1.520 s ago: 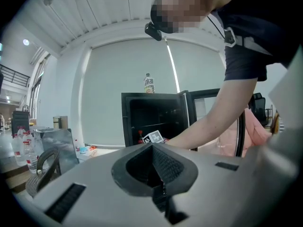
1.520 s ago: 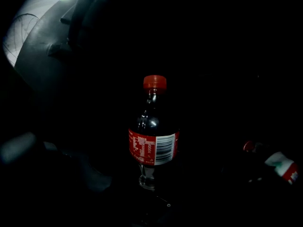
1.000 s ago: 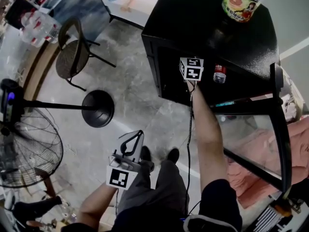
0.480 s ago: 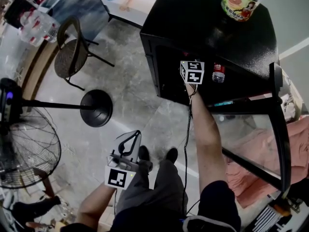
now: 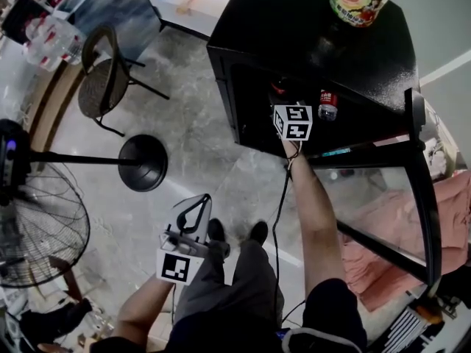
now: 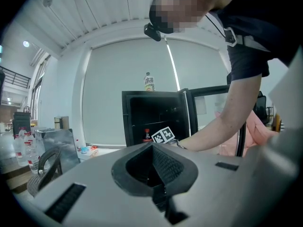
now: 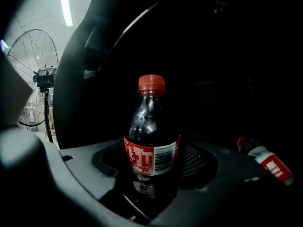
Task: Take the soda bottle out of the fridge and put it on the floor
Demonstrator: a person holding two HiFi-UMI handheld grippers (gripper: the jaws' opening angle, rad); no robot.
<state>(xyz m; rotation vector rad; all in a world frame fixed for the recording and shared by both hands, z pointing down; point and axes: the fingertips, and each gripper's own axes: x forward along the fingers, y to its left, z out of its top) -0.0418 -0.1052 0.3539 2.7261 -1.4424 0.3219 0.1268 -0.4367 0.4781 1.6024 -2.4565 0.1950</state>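
Grey marbled floor [image 5: 199, 145] fills the view, and at one o'clock the black box fridge [image 5: 294, 20] stands with its glass door [image 5: 375, 197] swung wide. Right tongs [image 7: 151, 183] are inside it, pinching the dark, red-capped, red-labelled soda bottle [image 7: 151, 141], which stands upright. Left tongs [image 5: 200, 201], pressed together and empty, hang over the floor at seven o'clock.
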